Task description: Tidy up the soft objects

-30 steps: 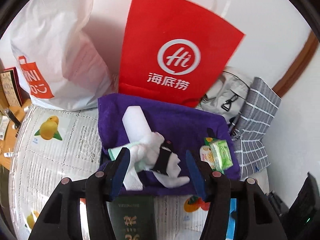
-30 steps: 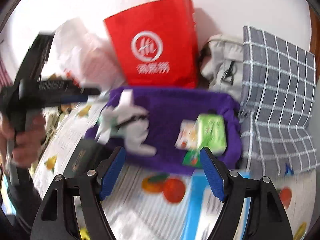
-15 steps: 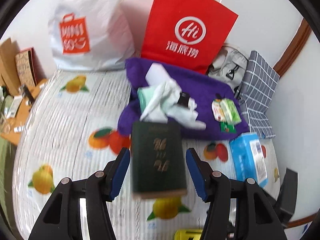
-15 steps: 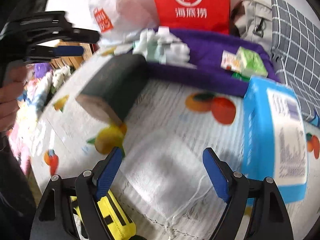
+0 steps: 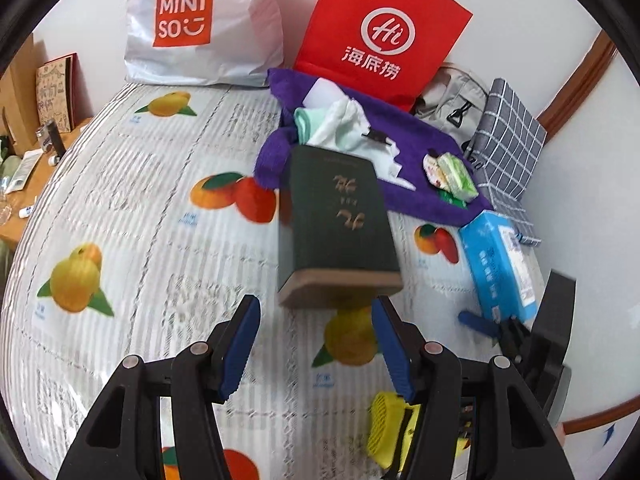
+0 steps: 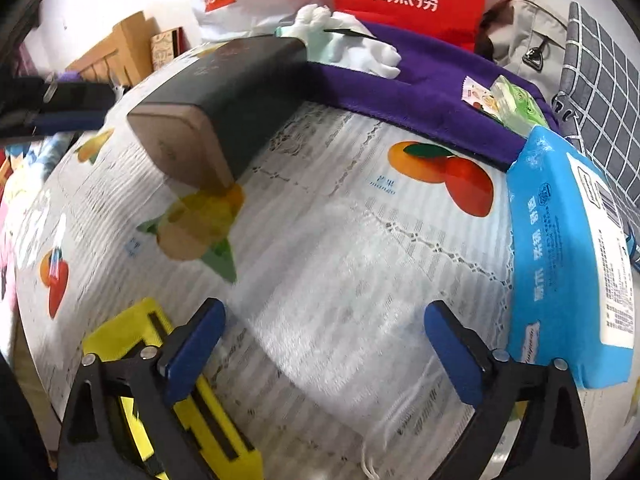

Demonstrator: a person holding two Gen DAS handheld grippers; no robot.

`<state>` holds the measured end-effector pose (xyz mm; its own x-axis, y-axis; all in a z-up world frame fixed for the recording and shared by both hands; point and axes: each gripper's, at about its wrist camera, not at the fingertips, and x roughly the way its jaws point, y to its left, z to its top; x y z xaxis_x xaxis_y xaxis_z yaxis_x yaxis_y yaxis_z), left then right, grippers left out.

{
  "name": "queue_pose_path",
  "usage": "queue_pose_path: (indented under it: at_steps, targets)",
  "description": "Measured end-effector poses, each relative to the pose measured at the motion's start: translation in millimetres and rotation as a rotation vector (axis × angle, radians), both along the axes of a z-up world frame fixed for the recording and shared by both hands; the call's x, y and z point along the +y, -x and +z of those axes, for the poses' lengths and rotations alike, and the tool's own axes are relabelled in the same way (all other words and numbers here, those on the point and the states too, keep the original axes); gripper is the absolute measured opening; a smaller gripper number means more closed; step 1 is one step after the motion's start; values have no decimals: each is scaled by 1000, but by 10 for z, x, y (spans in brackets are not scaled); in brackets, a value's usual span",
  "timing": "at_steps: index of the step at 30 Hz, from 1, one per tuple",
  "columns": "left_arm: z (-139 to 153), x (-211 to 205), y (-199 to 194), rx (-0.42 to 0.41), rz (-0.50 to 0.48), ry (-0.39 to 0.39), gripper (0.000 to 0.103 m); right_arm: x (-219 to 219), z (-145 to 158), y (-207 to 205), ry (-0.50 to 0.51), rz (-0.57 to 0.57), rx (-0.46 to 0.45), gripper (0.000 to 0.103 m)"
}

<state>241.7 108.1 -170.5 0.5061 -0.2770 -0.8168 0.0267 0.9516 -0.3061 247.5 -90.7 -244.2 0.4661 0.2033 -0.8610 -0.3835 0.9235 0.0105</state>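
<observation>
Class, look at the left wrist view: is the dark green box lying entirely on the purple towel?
No. The dark green box lies mostly on the fruit-print tablecloth, only its far end reaching the purple towel.

White wall [image 5: 500, 8] seen behind fruit-printed tablecloth [image 5: 132, 208] | wooden trim [image 5: 576, 80] curved at right of tablecloth | wooden side surface [image 5: 28, 200] lit left of it
</observation>
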Motion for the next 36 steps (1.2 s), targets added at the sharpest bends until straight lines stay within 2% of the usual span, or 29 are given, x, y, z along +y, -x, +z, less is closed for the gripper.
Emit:
queue_pose_path:
  at_steps: [4,6,8,9,11,13,14,17,22,31,36]
  targets:
    - [-40,38,101,5,-4,6,56,-11,-14,-59,-8,-28,-25,101]
    - [-67,56,168,10,-3,1,56,-17,-6,-67,-8,-50,-35,95]
    - [-97,73,225,18,0,-2,56,-35,31,-42,-11,-69,-48,70]
    - [-118,82,262,25,4,3,56,-69,62,-14,-15,-79,-52,62]
    - [-142,81,308,34,7,12,56,-107,103,41,-22,-91,-51,27]
    - [-162,66,360,46,3,26,56,-202,130,80,-43,-120,-34,8]
    - [-166,43,399,50,-3,35,56,-225,126,80,-61,-129,-23,4]
    - [-158,-24,491,49,-17,42,56,-400,143,202,-143,-161,7,3]
    - [-186,-200,635,62,-42,28,56,-524,186,490,-137,-172,-29,3]
    - [-401,-580,798,106,-123,96,54,-906,314,980,-170,-219,-88,3]
    - [-538,-701,808,123,-113,100,46,-1207,282,1163,-124,-285,-116,3]
